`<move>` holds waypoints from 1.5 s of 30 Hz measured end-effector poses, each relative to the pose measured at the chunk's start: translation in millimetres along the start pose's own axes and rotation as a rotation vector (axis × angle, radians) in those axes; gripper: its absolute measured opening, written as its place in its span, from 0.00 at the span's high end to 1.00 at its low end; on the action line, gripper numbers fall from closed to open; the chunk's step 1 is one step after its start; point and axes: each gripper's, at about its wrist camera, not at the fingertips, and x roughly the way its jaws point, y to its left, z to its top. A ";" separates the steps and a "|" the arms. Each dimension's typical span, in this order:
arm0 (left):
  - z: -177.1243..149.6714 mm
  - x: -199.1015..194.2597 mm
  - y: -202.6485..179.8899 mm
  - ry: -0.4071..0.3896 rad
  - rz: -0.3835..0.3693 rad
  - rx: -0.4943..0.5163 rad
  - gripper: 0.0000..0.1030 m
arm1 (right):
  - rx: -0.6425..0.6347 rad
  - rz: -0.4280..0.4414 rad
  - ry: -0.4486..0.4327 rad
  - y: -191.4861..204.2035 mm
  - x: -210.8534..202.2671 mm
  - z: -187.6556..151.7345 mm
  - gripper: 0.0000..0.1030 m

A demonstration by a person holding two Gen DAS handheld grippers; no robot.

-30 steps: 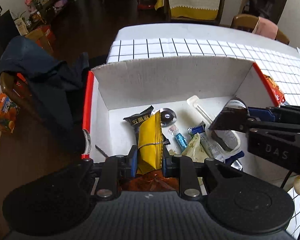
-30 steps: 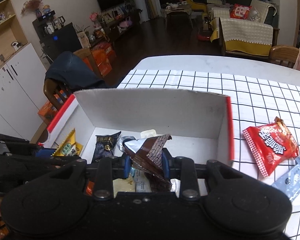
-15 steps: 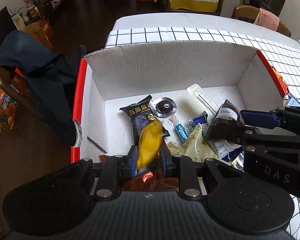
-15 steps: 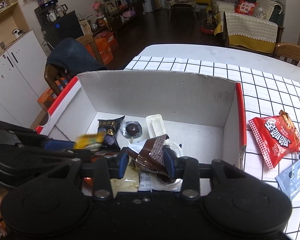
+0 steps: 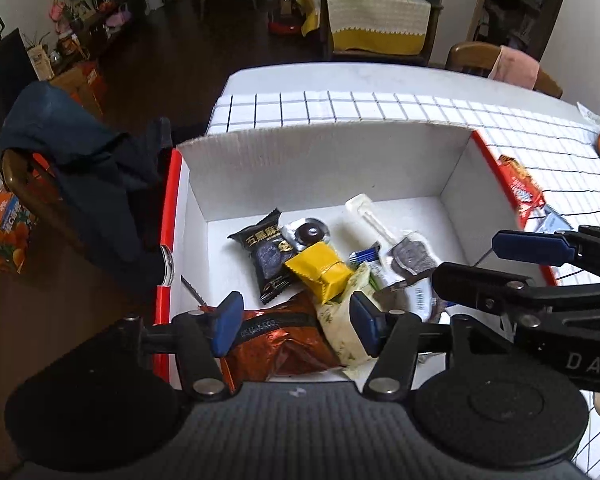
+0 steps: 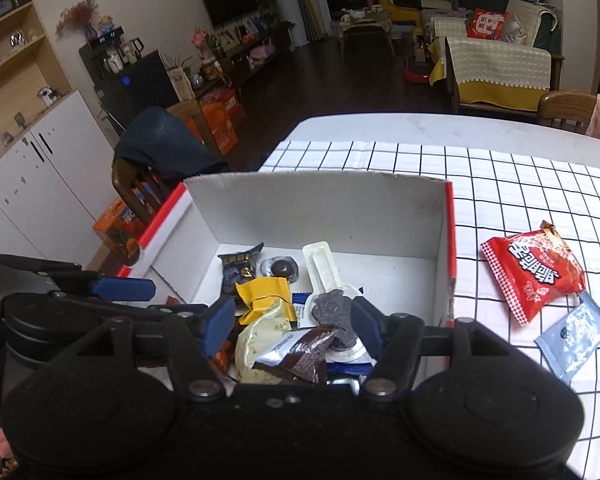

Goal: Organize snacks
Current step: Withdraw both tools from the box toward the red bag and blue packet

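Note:
A white cardboard box [image 5: 324,168] with red edges holds several snacks and also shows in the right wrist view [image 6: 316,208]. A yellow packet [image 5: 320,270] lies in it on a black packet [image 5: 266,256]; it also shows in the right wrist view [image 6: 266,296]. A brown packet [image 6: 308,354] lies on the pile below my right gripper [image 6: 290,320], which is open and empty. My left gripper [image 5: 296,320] is open and empty above an orange-brown foil bag [image 5: 284,344]. A red packet [image 6: 534,268] and a pale blue sachet [image 6: 572,338] lie on the checked cloth right of the box.
The right gripper [image 5: 540,264] reaches in over the box's right side in the left wrist view. A wooden chair with a dark jacket [image 5: 80,184] stands left of the box. An orange carton [image 5: 8,232] sits on the floor. The checked tablecloth [image 6: 520,184] spreads behind and right.
Both grippers opened. The yellow packet dropped from the left gripper into the box, and the brown packet dropped from the right gripper onto the pile.

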 end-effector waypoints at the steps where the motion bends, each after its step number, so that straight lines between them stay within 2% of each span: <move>1: -0.5 -3.8 -1.8 -0.009 -0.002 0.001 0.38 | 0.003 0.001 -0.006 -0.6 -3.8 0.0 0.36; 3: -1.2 -11.7 -5.5 -0.028 -0.007 0.003 0.34 | 0.005 0.010 -0.021 -1.3 -12.7 -0.5 0.34; 7: -1.7 -26.5 -16.8 -0.059 -0.025 0.018 0.32 | 0.008 0.016 -0.060 -5.5 -33.9 -1.6 0.24; 13: -2.5 -47.7 -40.6 -0.113 -0.056 0.043 0.24 | 0.022 0.017 -0.106 -19.3 -62.7 -4.4 0.17; 19: 0.3 -58.6 -68.4 -0.152 -0.087 0.060 0.21 | 0.028 0.001 -0.143 -44.6 -88.5 -10.1 0.08; 26: 5.9 -59.2 -107.1 -0.176 -0.133 0.072 0.18 | 0.025 -0.052 -0.159 -81.9 -109.3 -19.6 0.03; 30: 9.5 -51.9 -132.7 -0.165 -0.162 0.082 0.18 | 0.017 -0.091 -0.156 -106.4 -117.0 -24.8 0.00; 37: 17.7 -37.4 -179.2 -0.144 -0.181 0.129 0.18 | -0.066 -0.148 -0.088 -154.6 -110.3 -32.5 0.00; 45: 19.9 -20.1 -205.2 -0.120 -0.149 0.091 0.18 | 0.054 -0.189 -0.019 -205.2 -64.9 -28.5 0.00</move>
